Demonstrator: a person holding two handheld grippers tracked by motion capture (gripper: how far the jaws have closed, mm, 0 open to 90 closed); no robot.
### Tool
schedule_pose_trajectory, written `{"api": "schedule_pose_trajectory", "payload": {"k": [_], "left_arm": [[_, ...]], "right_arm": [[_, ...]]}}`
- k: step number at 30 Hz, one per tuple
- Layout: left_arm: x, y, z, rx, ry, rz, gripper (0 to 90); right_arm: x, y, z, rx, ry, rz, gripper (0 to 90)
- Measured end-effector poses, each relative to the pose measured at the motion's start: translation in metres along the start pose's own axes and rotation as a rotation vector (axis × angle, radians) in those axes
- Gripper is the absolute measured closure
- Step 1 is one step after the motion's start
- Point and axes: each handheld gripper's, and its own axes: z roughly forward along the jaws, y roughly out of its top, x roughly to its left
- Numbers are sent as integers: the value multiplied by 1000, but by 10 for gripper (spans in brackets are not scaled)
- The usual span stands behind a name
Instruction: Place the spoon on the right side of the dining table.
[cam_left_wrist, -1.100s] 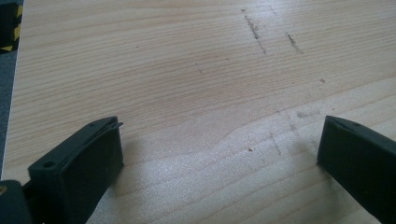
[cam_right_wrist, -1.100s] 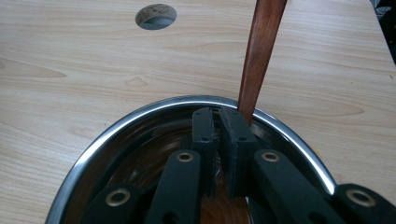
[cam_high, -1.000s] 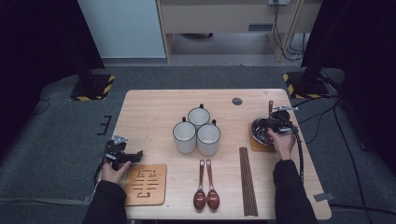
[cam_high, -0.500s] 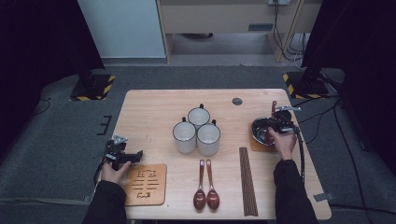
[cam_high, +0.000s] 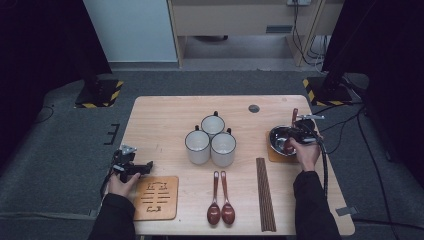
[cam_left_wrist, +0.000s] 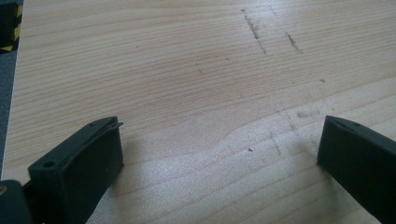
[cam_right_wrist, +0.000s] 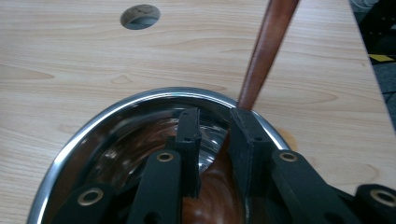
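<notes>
Spoon (cam_right_wrist: 261, 60) left in bowl (cam_right_wrist: 116, 116) at table's right edge, handle propped on rim; right gripper (cam_right_wrist: 212, 126) jaws just eased apart, grip released. Left gripper (cam_left_wrist: 215, 154) spread wide, w/ nothing between.

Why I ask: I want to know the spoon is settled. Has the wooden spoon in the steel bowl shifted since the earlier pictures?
No. The wooden spoon leans out of the steel bowl toward the table's far edge, its handle as near the round table hole as before.
</notes>
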Motion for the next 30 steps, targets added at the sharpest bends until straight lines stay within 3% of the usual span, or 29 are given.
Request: {"api": "schedule_pose_trajectory", "payload": {"k": [4, 10, 16, 25, 30], "left_arm": [[0, 0, 0, 0, 1, 0, 0], [0, 0, 0, 0, 0, 0, 0], [0, 0, 0, 0, 0, 0, 0], [0, 0, 0, 0, 0, 0, 0], [0, 0, 0, 0, 0, 0, 0]], "right_arm": [[-4, -1, -4, -15, 0, 3, 734], [-1, 0, -3, -52, 63, 18, 754], [-2, -3, 5, -28, 50, 13, 776], [-1, -3, 0, -23, 9, -12, 756], [1, -2, 2, -45, 46, -6, 750]]}}
